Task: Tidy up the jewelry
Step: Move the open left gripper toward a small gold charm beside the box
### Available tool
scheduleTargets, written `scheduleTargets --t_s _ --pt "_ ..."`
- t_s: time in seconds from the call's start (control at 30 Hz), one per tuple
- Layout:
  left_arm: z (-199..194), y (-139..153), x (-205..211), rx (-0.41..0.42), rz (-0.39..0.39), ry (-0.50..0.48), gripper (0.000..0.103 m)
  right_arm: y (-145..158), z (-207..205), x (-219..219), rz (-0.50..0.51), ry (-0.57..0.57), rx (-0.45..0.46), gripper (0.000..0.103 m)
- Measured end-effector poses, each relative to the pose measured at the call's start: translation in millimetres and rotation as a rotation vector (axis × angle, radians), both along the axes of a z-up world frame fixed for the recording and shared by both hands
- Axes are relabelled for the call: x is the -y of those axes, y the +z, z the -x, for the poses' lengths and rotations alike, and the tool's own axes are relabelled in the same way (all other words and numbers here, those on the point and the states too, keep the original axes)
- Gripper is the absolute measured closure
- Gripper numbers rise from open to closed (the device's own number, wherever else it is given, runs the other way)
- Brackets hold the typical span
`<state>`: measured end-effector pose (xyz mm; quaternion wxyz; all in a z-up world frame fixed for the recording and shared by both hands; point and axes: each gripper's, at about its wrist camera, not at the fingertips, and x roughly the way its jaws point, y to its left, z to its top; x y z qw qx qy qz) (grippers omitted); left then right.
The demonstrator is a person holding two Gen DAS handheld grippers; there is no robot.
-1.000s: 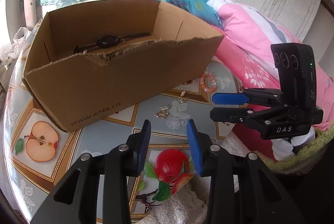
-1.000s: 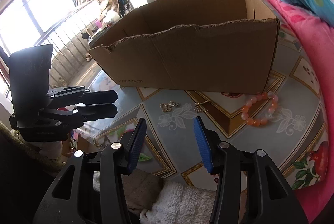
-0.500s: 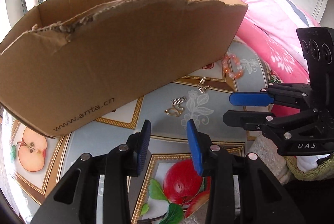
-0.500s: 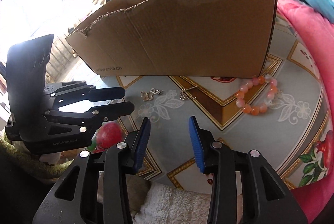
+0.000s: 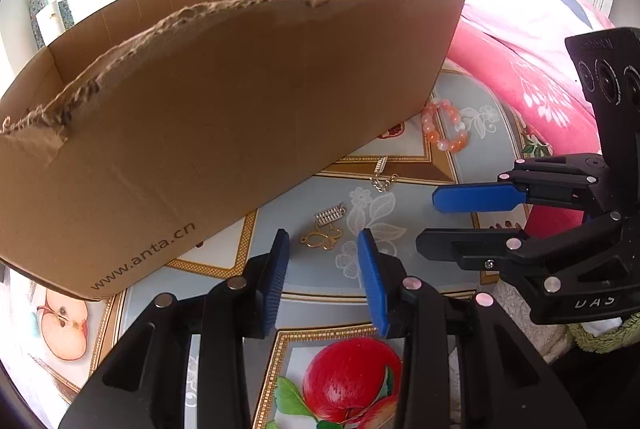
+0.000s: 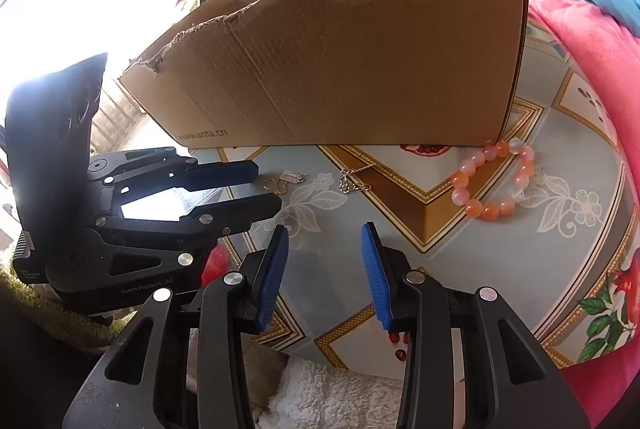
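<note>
- Sunlit bedroom clutter is seen behind a surface (image 5: 224, 261) covered with a cloth printed with fruit and flowers; a pink quilt (image 5: 532, 69) lies along its right side.
- A cardboard box (image 5: 240, 117) with a torn upper rim is set across the surface, its long side facing both cameras.
- Just in front of the box a gold pendant (image 5: 322, 239) and a small silver clasp (image 5: 330, 216) are laid touching each other; a thin chain (image 5: 382, 175) is stretched from the box's foot toward the near edge.
- A bead bracelet (image 6: 494, 181) is laid flat as a ring near the box's right corner.
- The left tool (image 5: 324, 269) is held over the pendant, released, nothing between its pads.
- The right tool (image 6: 325, 271) is likewise released and empty, pointed at bare cloth short of the chain.
</note>
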<state>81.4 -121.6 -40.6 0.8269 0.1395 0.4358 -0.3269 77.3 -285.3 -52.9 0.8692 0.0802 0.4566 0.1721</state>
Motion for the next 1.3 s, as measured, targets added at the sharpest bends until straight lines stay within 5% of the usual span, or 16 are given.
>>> scheduleTargets --t_s 0.97,1.13,1.3 --pt "1.9 -2.6 7.1 0.051 -0.076 -0.012 0.081 -1.1 -1.3 2.2 -0.006 -0.003 0.000 0.067" --pt "0.4 -1.4 5.0 0.023 -0.077 -0.001 0.081 -1.3 -1.5 2.6 -0.008 -0.003 0.000 0.067" --pt "-2.2 -1.1 -2.6 -0.078 0.020 -0.001 0.081 -2.6 -1.0 4.9 -0.016 -0.006 -0.001 0.067"
